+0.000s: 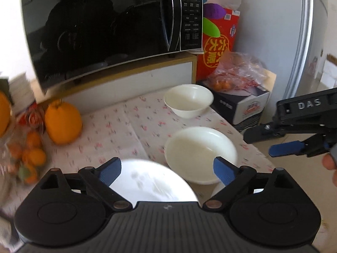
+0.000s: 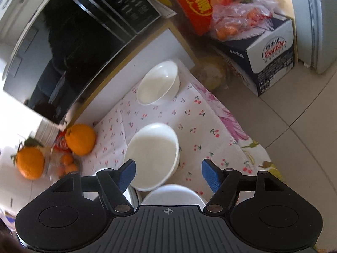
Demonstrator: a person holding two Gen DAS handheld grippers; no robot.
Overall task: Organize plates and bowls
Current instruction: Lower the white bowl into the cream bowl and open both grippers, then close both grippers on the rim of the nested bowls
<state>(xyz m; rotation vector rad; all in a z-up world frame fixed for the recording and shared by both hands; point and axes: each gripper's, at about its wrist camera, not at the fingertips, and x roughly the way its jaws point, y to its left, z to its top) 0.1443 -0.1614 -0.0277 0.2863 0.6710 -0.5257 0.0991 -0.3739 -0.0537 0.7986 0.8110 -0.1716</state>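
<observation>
A black glass-fronted microwave (image 1: 101, 31) backs the cherry-print cloth on the counter (image 2: 202, 122). The wide white bowl (image 2: 153, 154) sits just ahead of the right hand-held gripper (image 2: 168, 176), slightly left, with the smaller white bowl (image 2: 158, 84) beyond. Both the right and left hand-held gripper (image 1: 167, 172) gape empty; the left hovers over a white plate (image 1: 147, 181).

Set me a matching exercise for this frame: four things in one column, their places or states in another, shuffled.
1. small white bowl
2. large white bowl
3. big orange fruit
4. left gripper

A. open, nothing held
B. nearest the microwave's wooden stand
C. left of the bowls on the cherry-print cloth
D. middle of the cloth, nearer the camera

Pairs: 1-B, 2-D, 3-C, 4-A
</observation>
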